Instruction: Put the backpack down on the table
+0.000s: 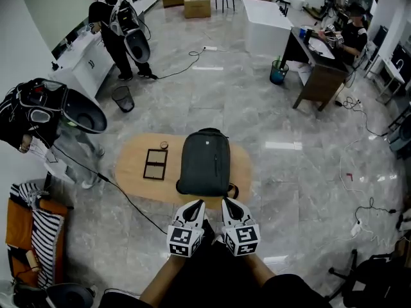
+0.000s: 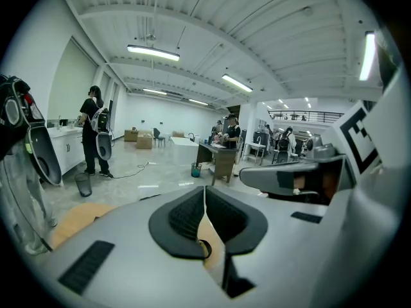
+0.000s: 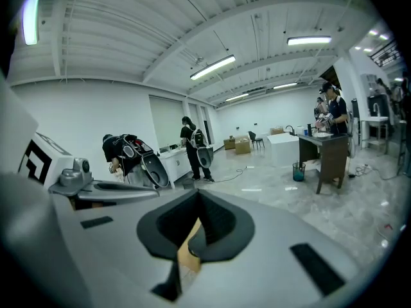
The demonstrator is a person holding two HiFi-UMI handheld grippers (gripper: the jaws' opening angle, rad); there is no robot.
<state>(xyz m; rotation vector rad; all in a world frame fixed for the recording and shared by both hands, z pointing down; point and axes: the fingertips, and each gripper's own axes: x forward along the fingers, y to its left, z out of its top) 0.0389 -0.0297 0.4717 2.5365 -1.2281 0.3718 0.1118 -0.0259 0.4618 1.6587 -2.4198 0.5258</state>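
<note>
A dark grey backpack [image 1: 204,162] lies flat on the oval wooden table [image 1: 131,165], its top handle pointing away from me. One strap loop [image 1: 232,190] curls at its near end. Just in front of the table's near edge, my left gripper [image 1: 198,203] and right gripper [image 1: 227,201] hover side by side, both shut with nothing between the jaws, short of the backpack. In the left gripper view the left gripper [image 2: 204,197] shows its pads pressed together, with a sliver of tabletop below. The right gripper [image 3: 198,204] looks the same in the right gripper view.
A dark two-pane frame [image 1: 155,163] and a small round object [image 1: 164,145] lie on the table's left part. A black cable [image 1: 128,201] crosses the floor at left. People stand at the left [image 1: 38,117] and by a far counter [image 1: 119,34]; a bin [image 1: 122,98] stands nearby.
</note>
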